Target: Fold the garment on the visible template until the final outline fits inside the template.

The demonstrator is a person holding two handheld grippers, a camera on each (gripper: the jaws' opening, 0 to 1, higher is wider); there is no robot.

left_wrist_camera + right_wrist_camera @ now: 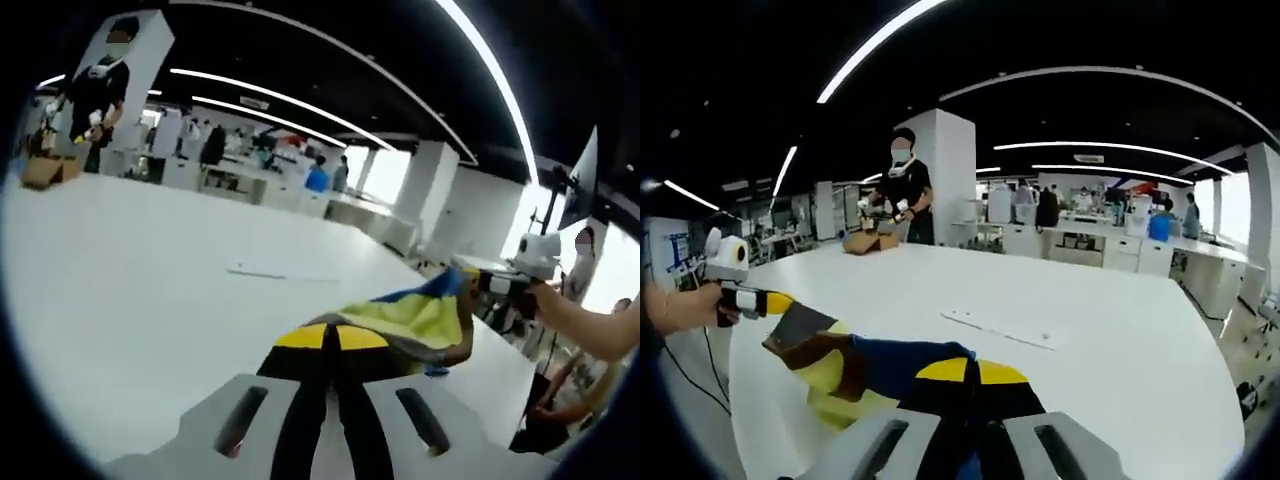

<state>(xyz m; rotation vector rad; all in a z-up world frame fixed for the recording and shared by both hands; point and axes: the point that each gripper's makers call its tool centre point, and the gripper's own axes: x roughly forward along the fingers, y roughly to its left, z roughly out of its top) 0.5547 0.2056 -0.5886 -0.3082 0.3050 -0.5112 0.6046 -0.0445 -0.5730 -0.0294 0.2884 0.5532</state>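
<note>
Fingers (300,336) of the left gripper (330,345) are pinched together on the garment (415,315), their yellow tips closed over one edge of the cloth. In the right gripper view, the right gripper (970,375) clamps the opposite edge the same way, its yellow tips meeting on dark fabric. Largest in both views is the white table (150,300), which spreads beneath and beyond the cloth to a far edge where a person in a dark shirt stands, with a brown box (45,172) on the table beside that person. Lit ceiling strips (280,100) arc above the table, over white pillars and desks behind it. The garment, yellow, blue and brown, hangs stretched between the two grippers above the near edge of the table, lifted rather than lying flat. A thin, pale template (1000,328) lies flat on the table beyond the garment, well apart from it. Seen from the left gripper view, the right gripper appears at the garment's far end, held in a hand (545,295) with a bare forearm. Seen from the right gripper view, the left gripper shows at the garment's far corner, gripped by a hand (695,303).
</note>
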